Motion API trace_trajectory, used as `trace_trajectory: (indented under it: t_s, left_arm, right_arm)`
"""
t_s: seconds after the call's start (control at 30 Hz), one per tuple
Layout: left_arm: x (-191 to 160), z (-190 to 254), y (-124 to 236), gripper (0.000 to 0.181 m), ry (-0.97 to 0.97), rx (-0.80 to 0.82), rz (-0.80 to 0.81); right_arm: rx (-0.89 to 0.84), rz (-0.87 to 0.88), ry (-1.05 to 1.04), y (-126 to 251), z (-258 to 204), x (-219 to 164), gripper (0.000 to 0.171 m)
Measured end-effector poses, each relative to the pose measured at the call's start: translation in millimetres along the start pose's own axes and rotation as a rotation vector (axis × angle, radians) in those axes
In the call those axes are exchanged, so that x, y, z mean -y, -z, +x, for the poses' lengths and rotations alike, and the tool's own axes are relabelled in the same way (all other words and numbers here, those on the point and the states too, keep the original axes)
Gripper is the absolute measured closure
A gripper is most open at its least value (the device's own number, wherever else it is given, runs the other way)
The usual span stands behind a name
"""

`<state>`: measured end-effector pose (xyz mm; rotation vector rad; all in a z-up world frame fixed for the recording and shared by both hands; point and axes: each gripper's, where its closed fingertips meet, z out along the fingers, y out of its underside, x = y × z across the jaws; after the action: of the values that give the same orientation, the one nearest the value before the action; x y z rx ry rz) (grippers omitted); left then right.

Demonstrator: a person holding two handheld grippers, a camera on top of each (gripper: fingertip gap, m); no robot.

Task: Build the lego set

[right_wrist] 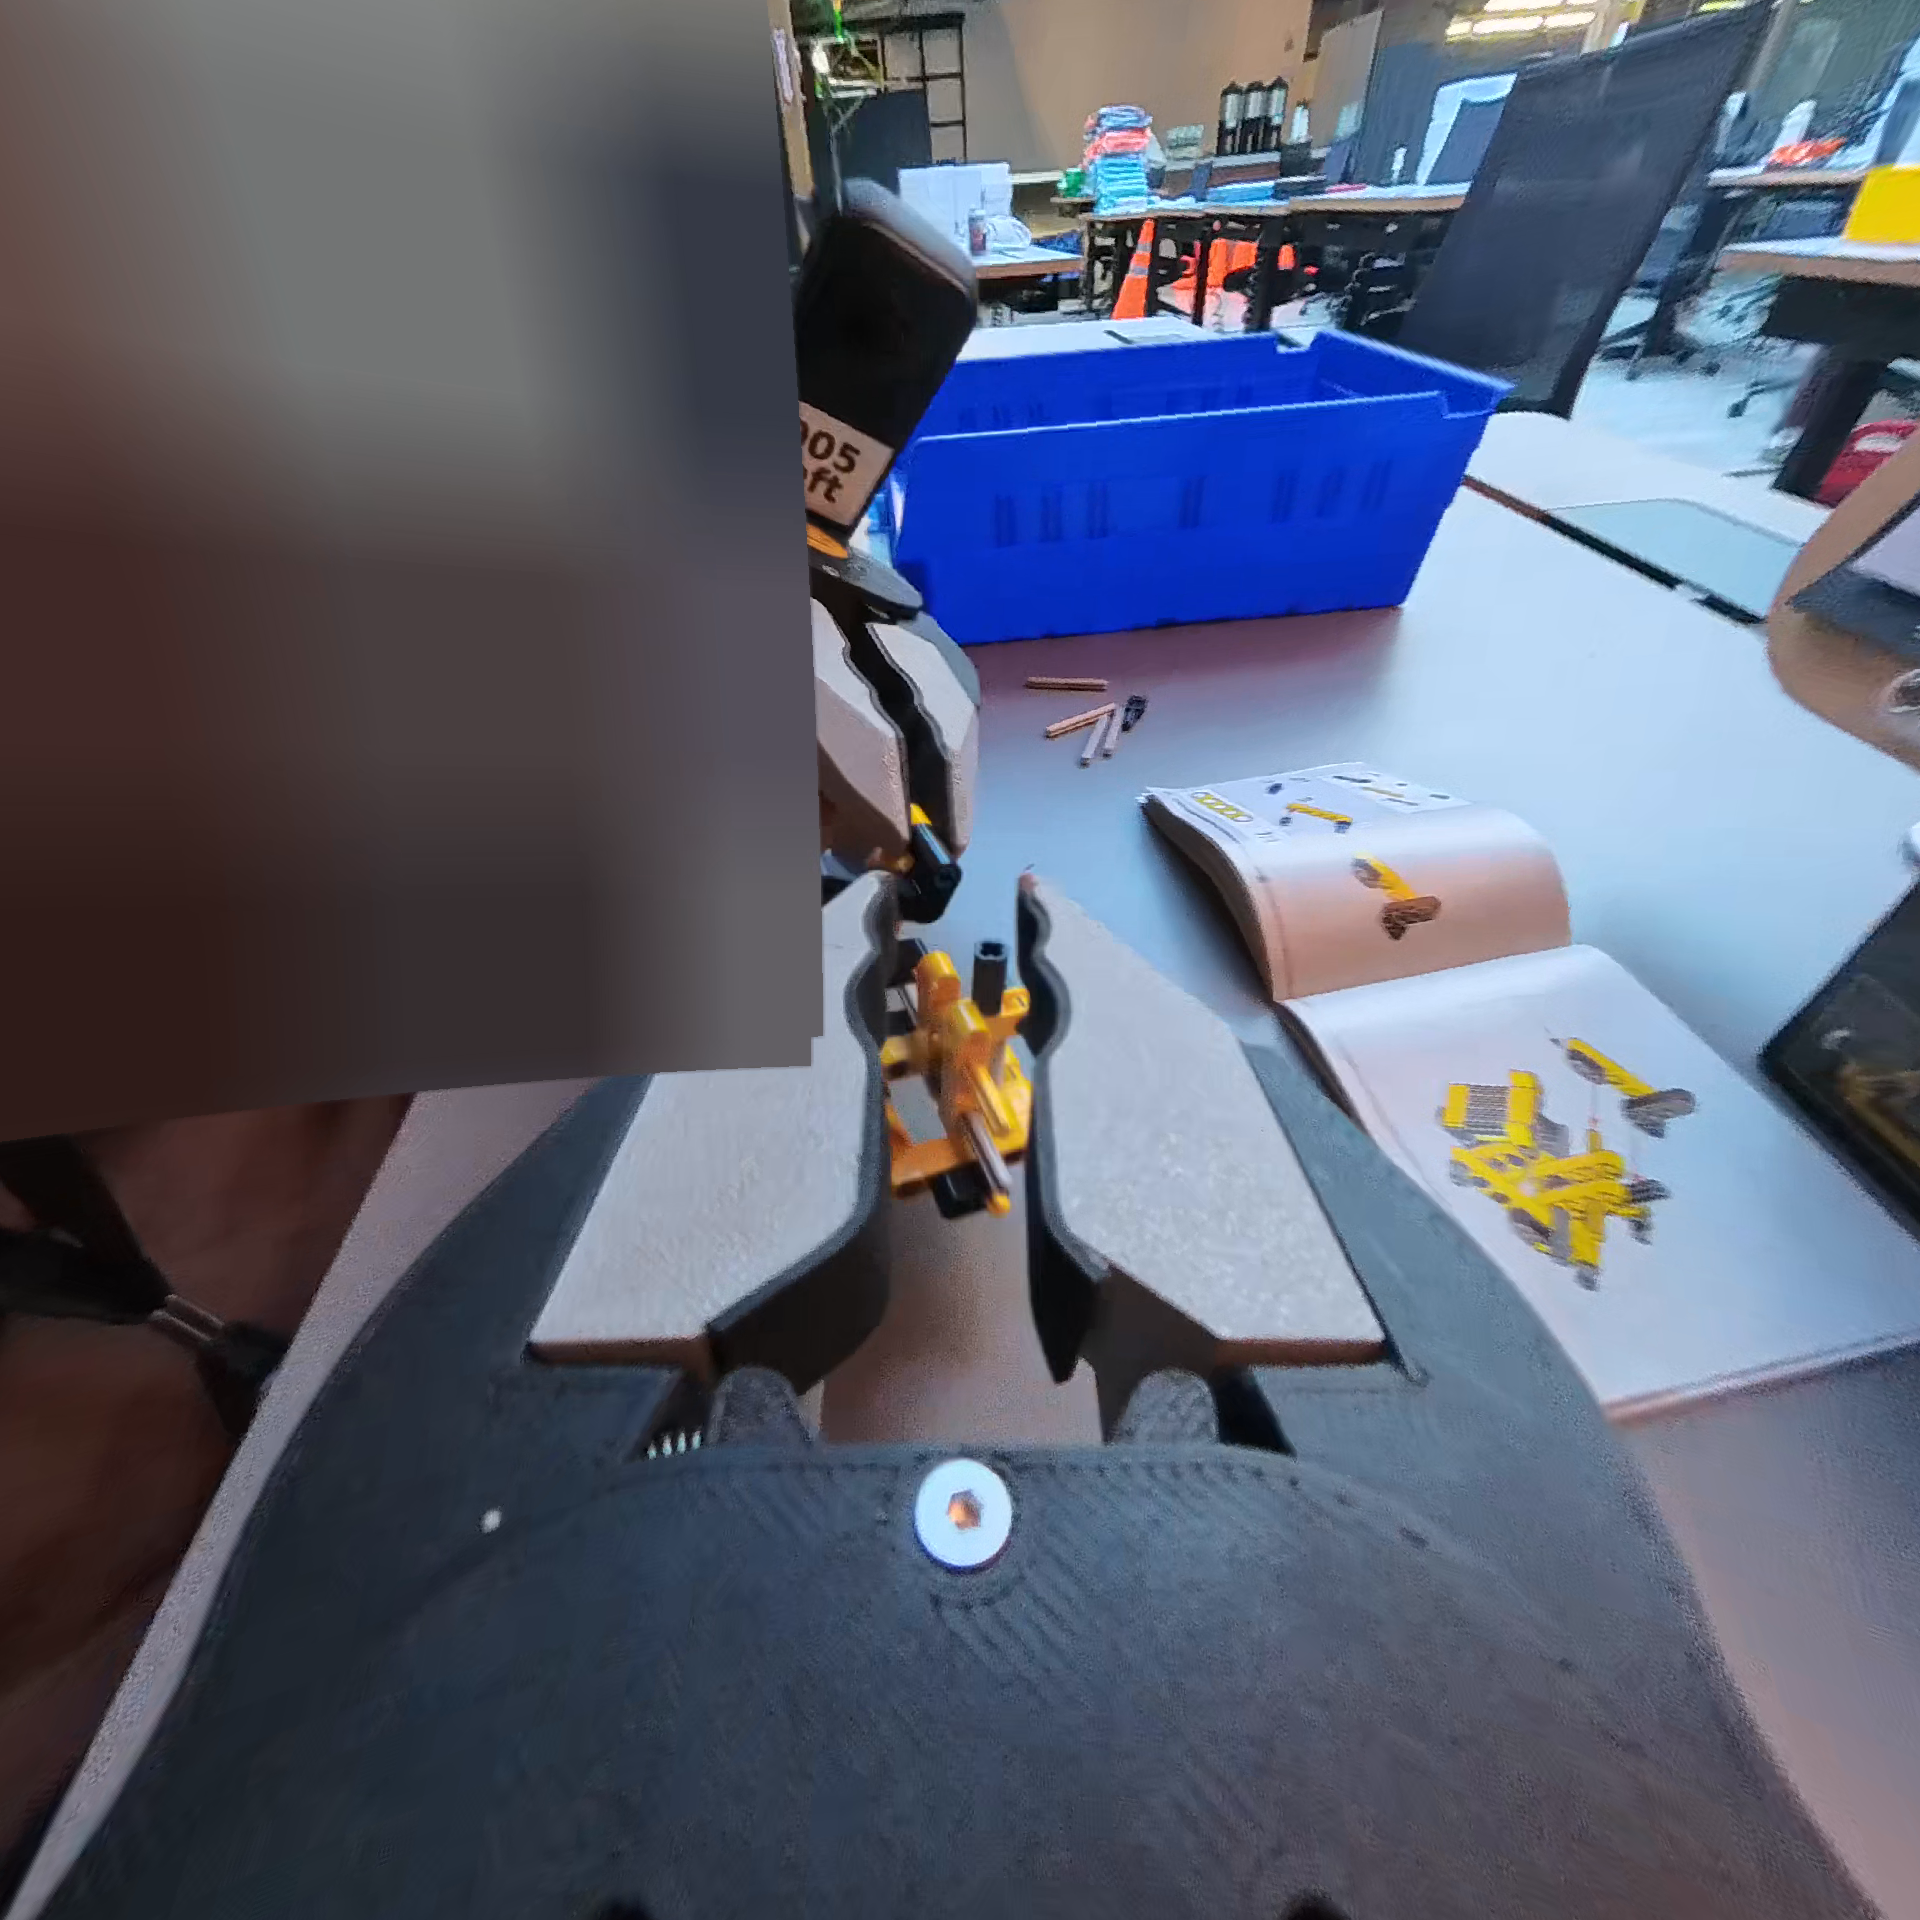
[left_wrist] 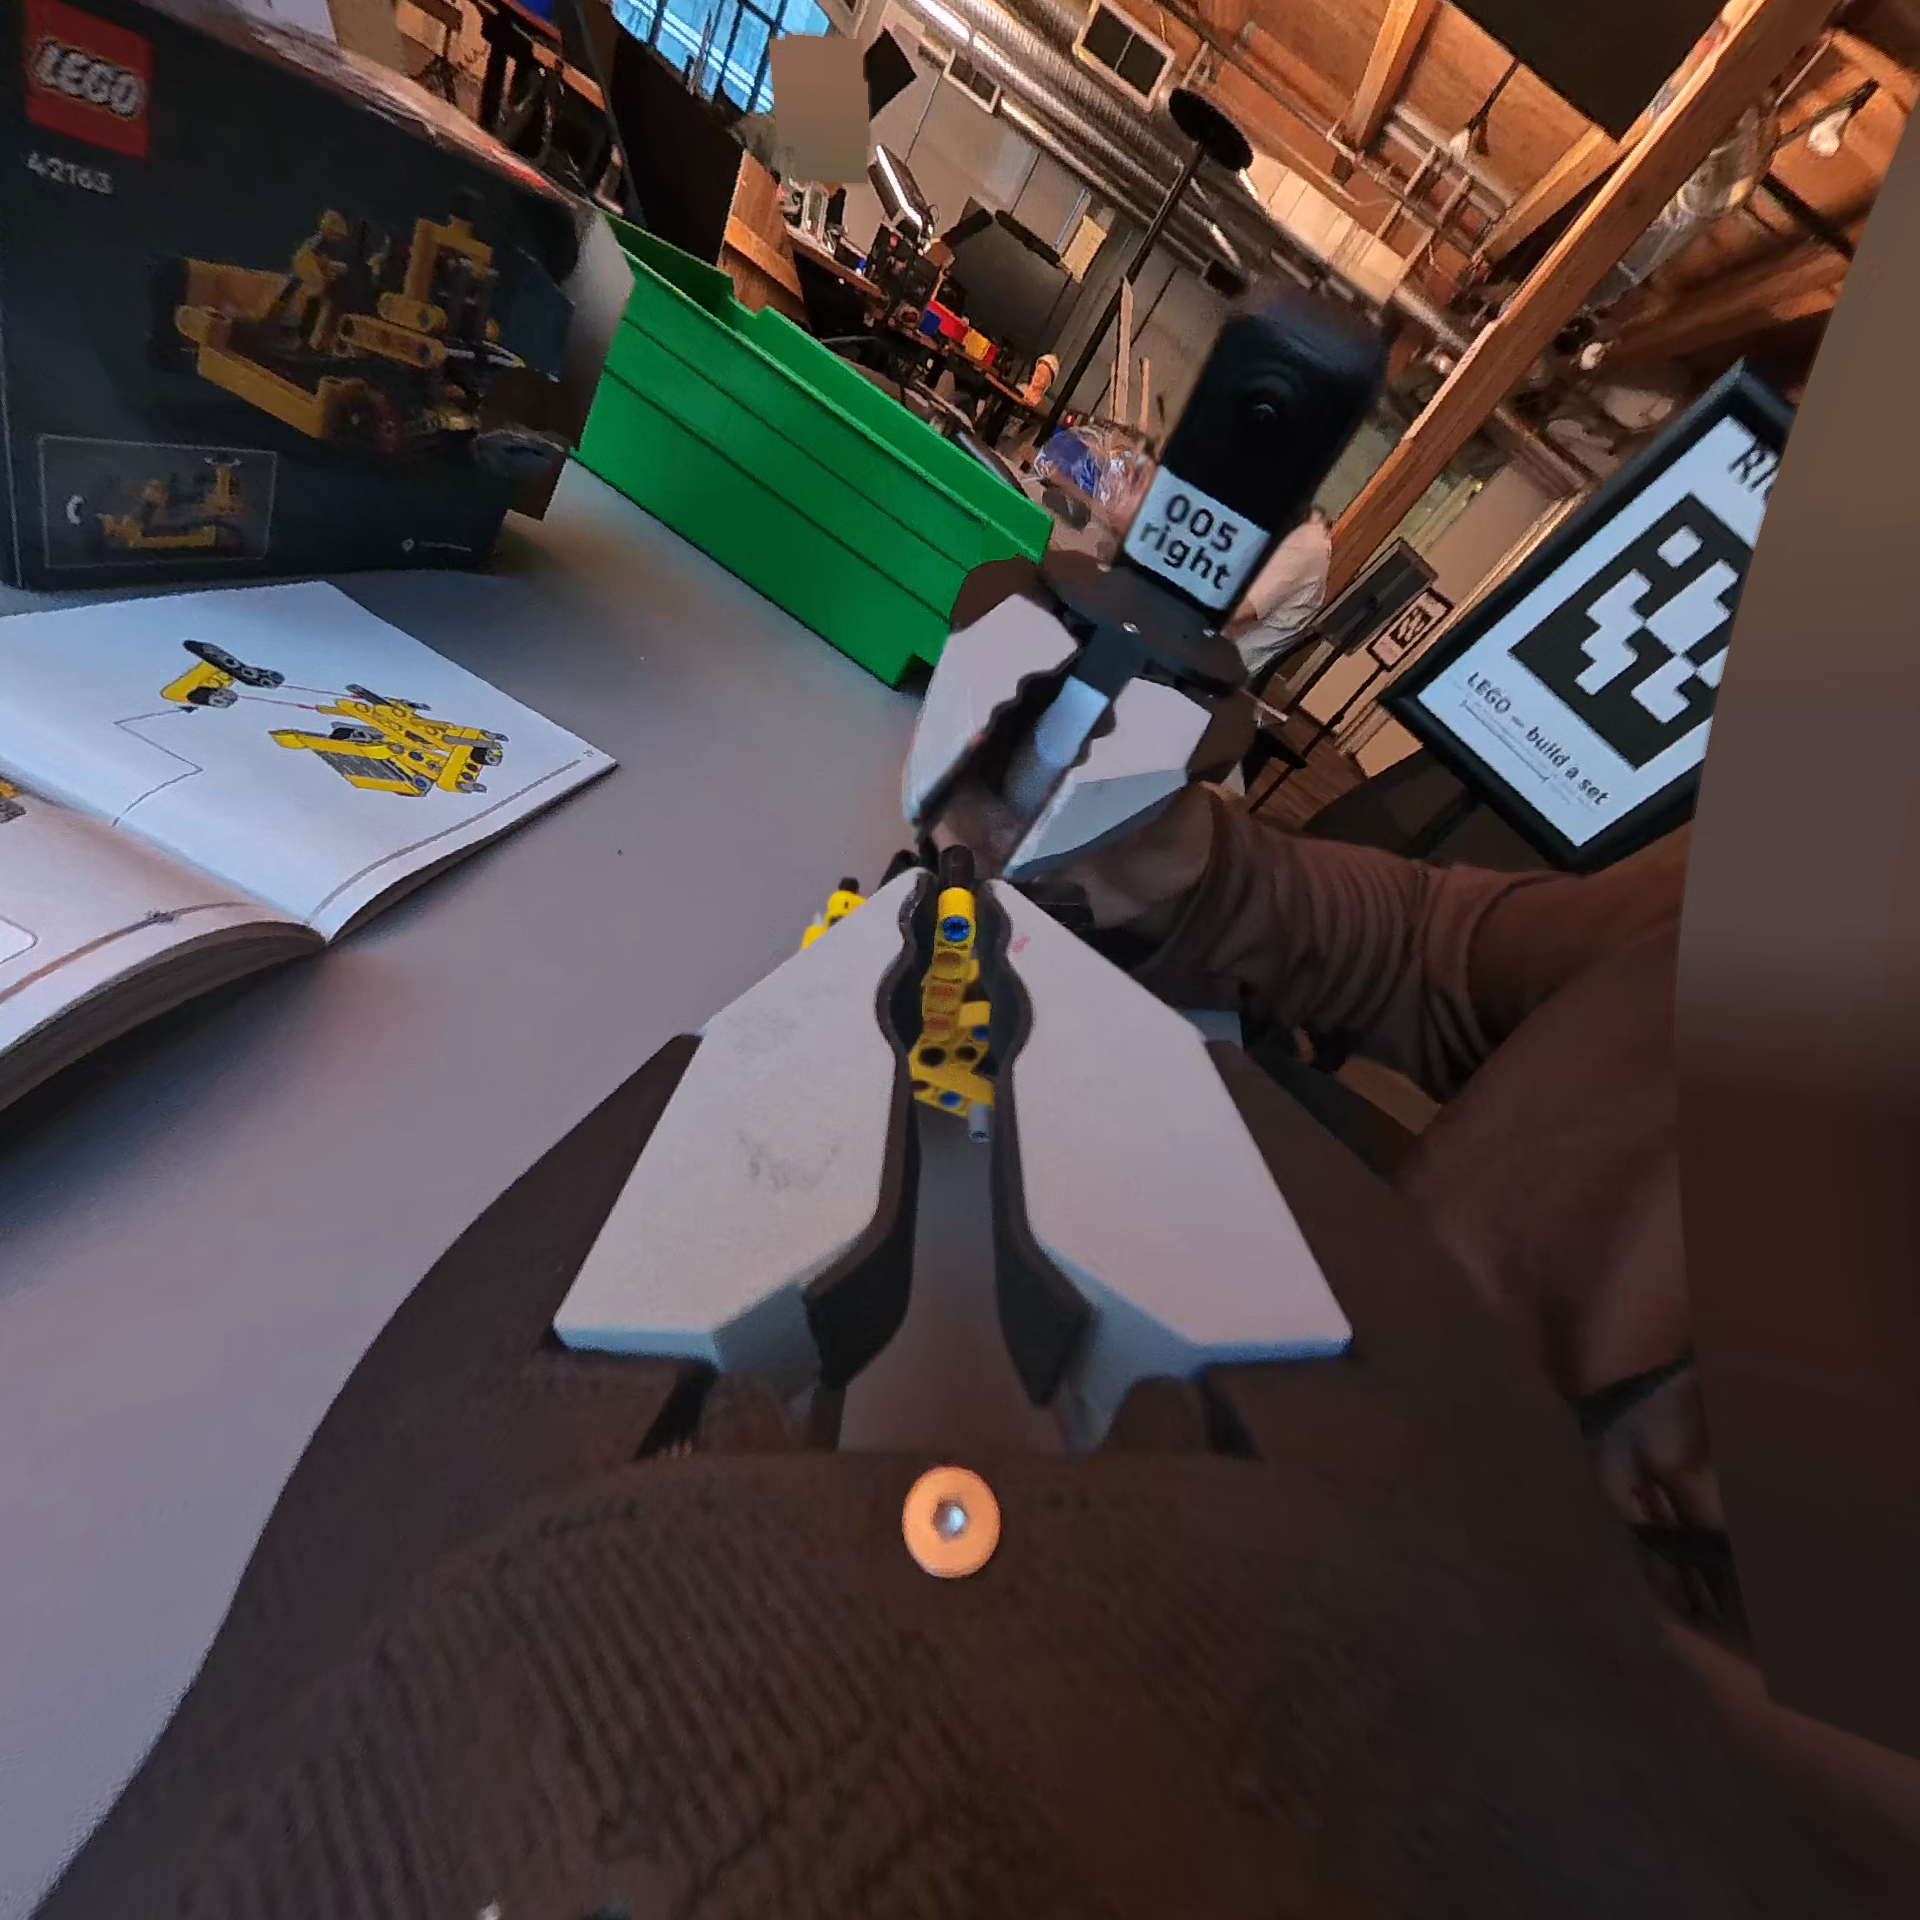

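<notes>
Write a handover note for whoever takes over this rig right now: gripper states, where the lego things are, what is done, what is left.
Left gripper: shut on the yellow assembly, held above the grey table.
Right gripper: jaws around the same assembly, seemingly touching it; whether it grips is unclear.
Instruction booklet lies open on the table; lego box stands behind it beside the green bin.
Loose pins lie in front of the blue bin.
Done: a small yellow sub-assembly is put together.
Left: most of the model; the loose pins are not yet used.
</notes>
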<state>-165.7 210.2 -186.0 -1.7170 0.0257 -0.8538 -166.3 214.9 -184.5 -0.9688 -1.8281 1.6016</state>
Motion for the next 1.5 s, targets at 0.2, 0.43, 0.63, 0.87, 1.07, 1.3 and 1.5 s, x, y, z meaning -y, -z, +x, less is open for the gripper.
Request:
trace_trajectory:
  t_s: [0.2,0.43,0.63,0.87,1.07,1.3,1.5]
  left_arm:
    - [-2.9,-15.3,-1.2,0.176,0.166,-0.008,-0.019]
    - [-13.0,-20.0,-8.9,0.176,0.216,-0.015,-0.104]
    - [-11.2,-16.6,-4.8,0.173,0.186,-0.046,-0.108]
    - [-16.6,-14.7,10.7,0.162,-0.05,0.016,-0.187]
    - [-25.5,-14.4,0.7,0.162,-0.117,0.017,-0.268]
    - [-29.4,-18.0,-3.8,0.17,-0.104,0.015,-0.309]
    - [-29.6,-22.9,-6.5,0.174,0.015,-0.011,-0.313]
  right_arm:
    - [0.006,-0.046,0.131,10.4,-5.6,-0.9,0.149]
    - [0.025,-0.087,0.172,3.1,-15.4,-8.5,0.154]
    - [-0.019,-0.128,0.203,4.0,-9.8,-18.1,0.154]
    - [-0.031,-0.163,0.154,25.6,10.1,-26.3,0.151]
    - [0.002,-0.233,0.111,20.0,13.4,-41.0,0.145]
    - [0.013,-0.262,0.131,12.2,13.3,-44.2,0.133]
    - [0.035,-0.305,0.186,-1.2,8.7,-49.0,0.136]
